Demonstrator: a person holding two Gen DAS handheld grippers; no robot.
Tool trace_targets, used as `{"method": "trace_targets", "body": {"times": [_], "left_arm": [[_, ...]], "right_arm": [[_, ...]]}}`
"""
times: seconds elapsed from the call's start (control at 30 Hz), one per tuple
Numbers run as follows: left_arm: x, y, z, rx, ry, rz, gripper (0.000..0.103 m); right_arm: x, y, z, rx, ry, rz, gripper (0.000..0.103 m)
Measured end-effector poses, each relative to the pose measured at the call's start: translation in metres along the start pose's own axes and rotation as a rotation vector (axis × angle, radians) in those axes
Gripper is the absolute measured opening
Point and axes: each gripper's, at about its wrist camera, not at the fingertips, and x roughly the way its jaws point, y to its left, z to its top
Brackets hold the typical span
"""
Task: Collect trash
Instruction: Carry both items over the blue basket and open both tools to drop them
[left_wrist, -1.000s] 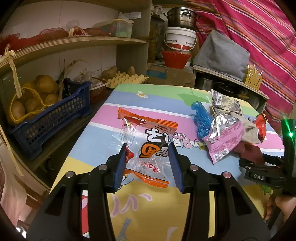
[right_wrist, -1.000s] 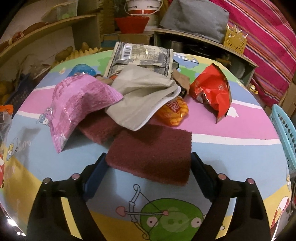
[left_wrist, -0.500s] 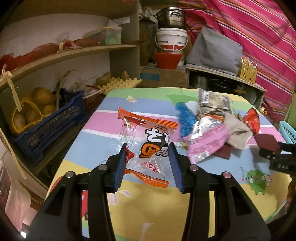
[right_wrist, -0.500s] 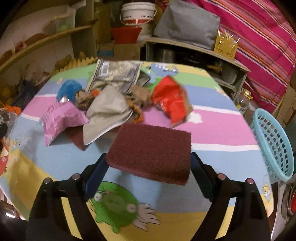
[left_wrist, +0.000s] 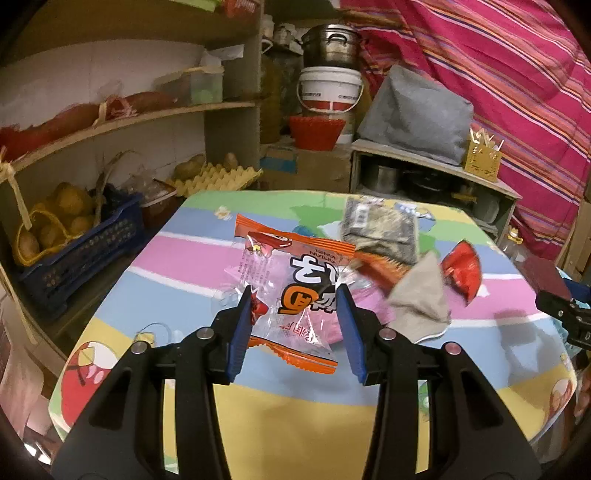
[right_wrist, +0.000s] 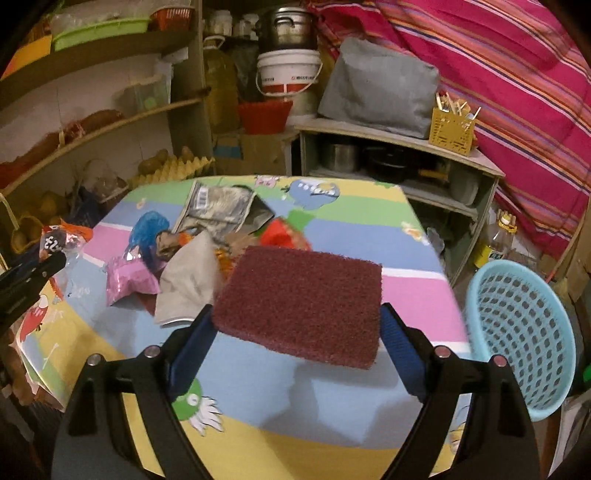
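Cluttered pantry, striped table (right_wrist: 413, 229). L hand-held gripper (left_wrist: 295, 325) pinching snack wrapper (left_wrist: 295, 291), R hand-held gripper (right_wrist: 295, 332) clamping maroon scrub pad (right_wrist: 303, 299), both lifted clear. Carry step; nxt I'd swing R to blue basket (right_wrist: 517, 332), drop.

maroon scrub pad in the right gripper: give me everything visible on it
The maroon scrub pad is a flat rectangular slab with a coarse, fibrous, felt-like surface, like an abrasive scouring pad. It looks intact, its corners slightly rounded. The right gripper clamps it by its two opposite short edges between blue pads, jaws set wide. It lies roughly flat and sticks out forward past the fingertips, lifted clear of the table, where it casts a shadow. Nothing else touches it. A light blue basket sits off to its right.
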Motion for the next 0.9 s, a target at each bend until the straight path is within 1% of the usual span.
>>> {"method": "trace_targets", "body": {"times": [0.17, 0.37, 0.53, 0.77, 0.9], "left_arm": [[-0.002, -0.032, 0.010, 0.027, -0.014, -0.028, 0.043], [-0.003, -0.079, 0.021, 0.075, -0.033, -0.087, 0.043], [0.002, -0.130, 0.030, 0.130, -0.037, -0.169, 0.043], [0.014, -0.208, 0.030, 0.198, -0.028, -0.308, 0.043], [0.027, -0.251, 0.029, 0.222, 0.009, -0.379, 0.043]], "right_arm": [[-0.008, -0.035, 0.002, 0.009, -0.010, -0.037, 0.086], [-0.029, -0.091, 0.013, 0.052, -0.045, -0.114, 0.086], [-0.044, -0.138, 0.017, 0.081, -0.053, -0.182, 0.086], [-0.044, -0.198, 0.010, 0.127, -0.012, -0.259, 0.086], [-0.041, -0.232, -0.001, 0.178, 0.005, -0.289, 0.086]]}}
